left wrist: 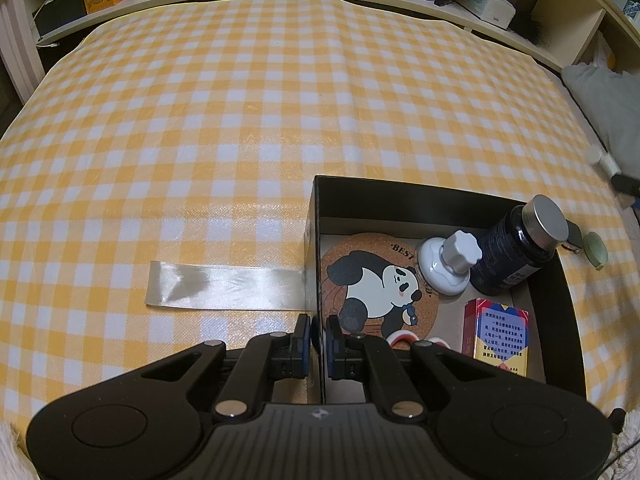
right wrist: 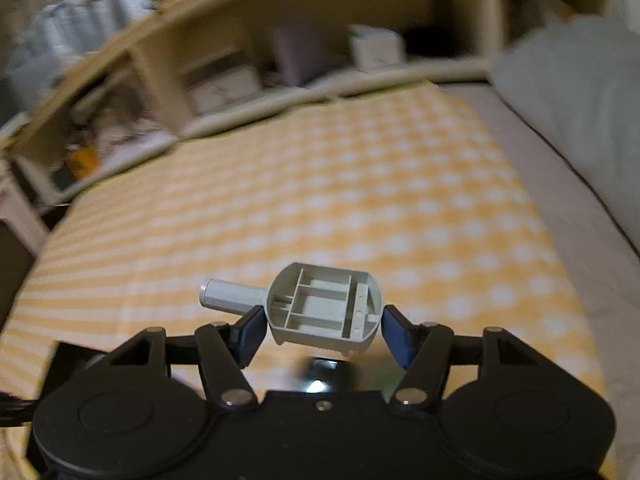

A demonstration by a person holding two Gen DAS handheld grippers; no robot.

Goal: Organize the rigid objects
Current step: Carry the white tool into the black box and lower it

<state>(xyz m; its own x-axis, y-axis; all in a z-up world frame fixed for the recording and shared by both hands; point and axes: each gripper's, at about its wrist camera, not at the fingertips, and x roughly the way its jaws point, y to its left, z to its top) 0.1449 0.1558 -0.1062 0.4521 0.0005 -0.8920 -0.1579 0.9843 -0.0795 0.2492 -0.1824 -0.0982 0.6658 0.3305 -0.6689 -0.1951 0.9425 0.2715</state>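
The left tool is closed on the near left wall of the black box, steadying it on the checked cloth. Inside the box lie a panda coaster, a white knob, a dark bottle and a red carton. The right tool holds a grey plastic part between its blue pads, clear of the cloth; its jaws stand about half open around the part. Step in hand, by judgement: carrying this part to the box. The next move calls for lowering it into free floor between the items, then letting go.
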